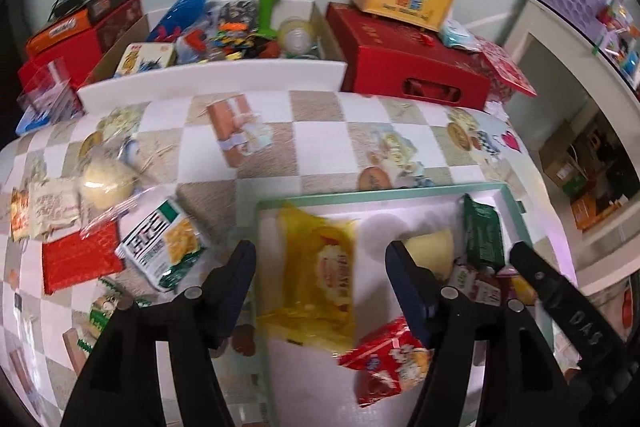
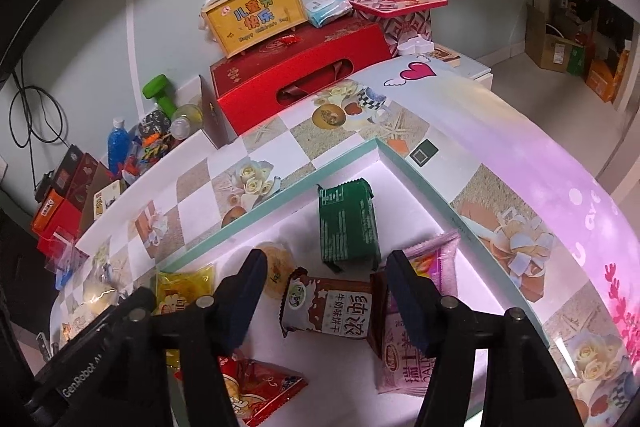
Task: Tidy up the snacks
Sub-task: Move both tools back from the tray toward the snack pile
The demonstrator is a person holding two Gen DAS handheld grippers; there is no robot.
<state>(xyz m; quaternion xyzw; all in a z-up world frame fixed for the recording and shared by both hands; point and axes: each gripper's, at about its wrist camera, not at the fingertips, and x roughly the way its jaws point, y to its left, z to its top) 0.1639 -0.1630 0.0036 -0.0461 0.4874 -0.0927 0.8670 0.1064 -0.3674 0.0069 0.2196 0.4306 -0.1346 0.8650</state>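
1. Left gripper (image 1: 320, 263), lower centre of left view: jaws apart, hanging over yellow packet (image 1: 320, 275); pads not pressing it, nothing clamped.
2. Yellow packet lying flat inside tray (image 1: 360, 195), near its left wall; also seen lower left of right view.
3. Right gripper (image 2: 326, 275), lower centre of right view: jaws apart, brown biscuit pack (image 2: 330, 313) lying in the gap on tray floor, not squeezed.
4. Green pack (image 2: 347, 225) in tray, centre of right view, just above the biscuit pack; same green pack at right of left view.
5. Pink packet (image 2: 416, 347) at lower right of right view, partly behind the right finger, touching the biscuit pack.
6. Red bag (image 2: 260, 387) at bottom left of right view, in tray; in left view at bottom centre.
7. Pale round cake (image 1: 434, 253) in tray, just right of the left gripper's right finger.
8. Still outside tray, left of left view, on checked tablecloth (image 1: 320, 131): green-white cracker pack (image 1: 164, 247), red packet (image 1: 80, 259), round bun in clear wrap (image 1: 106, 183), beige packets (image 1: 52, 211) at far left edge.
9. Red box (image 2: 304, 75) with yellow case (image 2: 256, 15) on top, upper centre of right view, behind the table edge.
10. Green dumbbell (image 1: 270, 3) and blue bottle (image 1: 184, 11) in an open carton, top centre of left view.
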